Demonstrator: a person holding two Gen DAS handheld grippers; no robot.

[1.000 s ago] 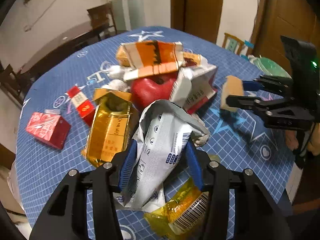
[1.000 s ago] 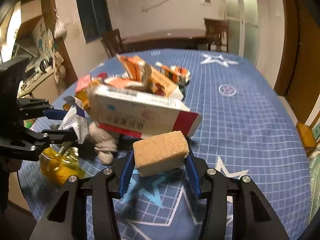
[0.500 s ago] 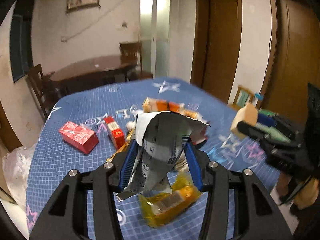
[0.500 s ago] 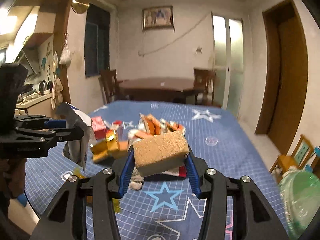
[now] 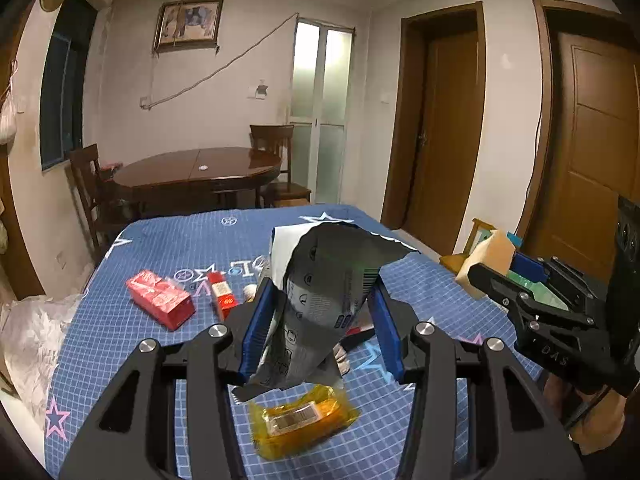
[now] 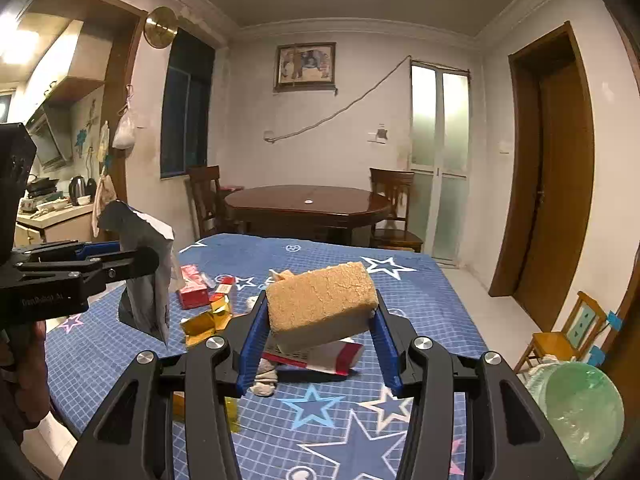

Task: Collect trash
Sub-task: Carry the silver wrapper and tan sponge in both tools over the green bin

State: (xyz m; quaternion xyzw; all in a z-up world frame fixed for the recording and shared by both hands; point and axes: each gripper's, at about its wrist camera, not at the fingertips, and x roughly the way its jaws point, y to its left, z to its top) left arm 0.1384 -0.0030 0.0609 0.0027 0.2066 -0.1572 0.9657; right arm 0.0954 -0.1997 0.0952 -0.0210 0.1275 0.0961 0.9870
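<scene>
1. Both tongs are clenched on trash and held above the table: the left gripper [image 5: 320, 328] is closed on a crumpled grey bag [image 5: 324, 292], the right gripper [image 6: 318, 336] on a tan sponge [image 6: 320, 300].
2. The bag is pinched at its middle between the blue pads [image 5: 256, 328], its torn mouth upward and its lower end hanging clear of the cloth. The sponge is squeezed at its two ends and tilted, one corner raised.
3. Each gripper is seen from the other's camera: the right one at the right edge of the left view, the left one at the left edge of the right view, well apart.
4. Under the bag, a yellow wrapper [image 5: 300, 424] is left lying on the tablecloth [image 5: 120, 336], which is blue, gridded and printed with stars.
5. Further trash is spread over the cloth: a red box [image 5: 160, 300], a smaller red pack [image 5: 222, 294], a gold wrapper [image 6: 206, 320], a white-and-red carton [image 6: 328, 356] below the sponge, and a grey wad [image 6: 266, 378] beside it.
6. Behind the table a dark round table [image 6: 308, 204] is flanked by wooden chairs before a frosted glass door [image 6: 440, 160].
7. A framed picture [image 6: 305, 66] is hung on the back wall, brown doors are set in the right wall, and a kitchen counter is glimpsed far left.
8. A green bag [image 6: 580, 412] is seen at the lower right, near a small chair [image 6: 568, 336].
</scene>
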